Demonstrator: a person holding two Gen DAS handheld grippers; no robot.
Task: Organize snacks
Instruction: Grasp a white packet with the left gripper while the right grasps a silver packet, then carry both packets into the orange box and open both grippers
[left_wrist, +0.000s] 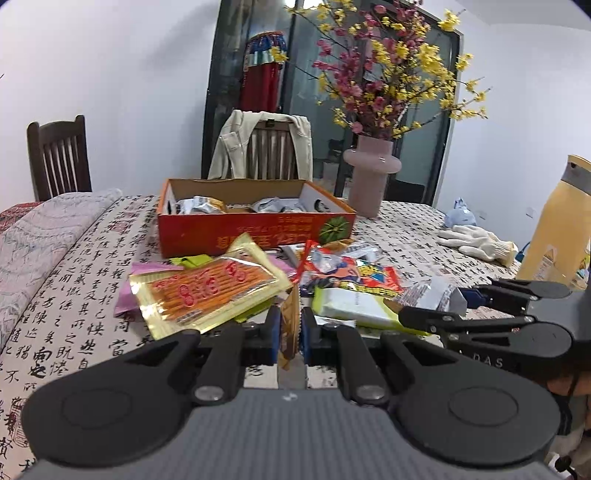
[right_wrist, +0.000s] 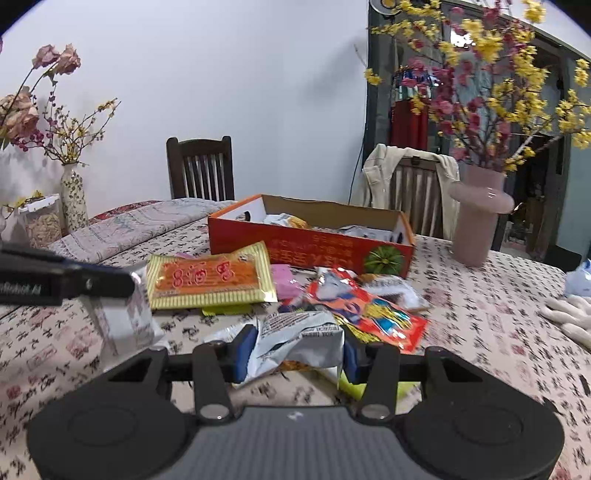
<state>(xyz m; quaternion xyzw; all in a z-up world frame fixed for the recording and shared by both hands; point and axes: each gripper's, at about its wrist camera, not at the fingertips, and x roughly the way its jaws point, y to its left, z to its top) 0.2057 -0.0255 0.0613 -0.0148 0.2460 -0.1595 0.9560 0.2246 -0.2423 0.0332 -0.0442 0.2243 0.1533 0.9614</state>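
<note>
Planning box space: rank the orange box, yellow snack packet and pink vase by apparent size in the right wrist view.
1. orange box, clearly largest.
2. yellow snack packet and pink vase: similar; the packet lies nearer the camera, so unranked.

Even, soft indoor light; faint shadows on the wall (left_wrist: 129, 74); fisheye bends the edges, corners dark; right wrist view slightly motion-blurred

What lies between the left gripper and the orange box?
Loose snack packets, chiefly a yellow packet, cover the table between the left gripper and the orange box; the left wrist view shows it.
</note>
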